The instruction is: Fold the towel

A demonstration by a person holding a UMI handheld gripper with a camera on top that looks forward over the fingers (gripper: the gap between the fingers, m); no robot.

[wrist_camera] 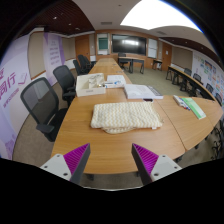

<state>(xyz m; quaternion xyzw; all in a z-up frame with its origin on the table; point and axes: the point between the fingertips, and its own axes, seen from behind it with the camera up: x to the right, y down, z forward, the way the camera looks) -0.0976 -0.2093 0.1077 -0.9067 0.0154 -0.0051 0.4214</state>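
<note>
A cream knitted towel (126, 116) lies folded flat on the wooden table (90, 140), well beyond my fingers and slightly to their right. My gripper (112, 160) is open and empty, held above the table's near edge, with its two purple pads (76, 157) spread wide apart. Nothing is between the fingers.
Another light cloth (92, 84) and papers (140, 91) lie farther along the table. A green-and-white packet (190, 106) lies on the right table. Black office chairs (42, 100) stand along the left side. More tables and a screen are at the far end of the room.
</note>
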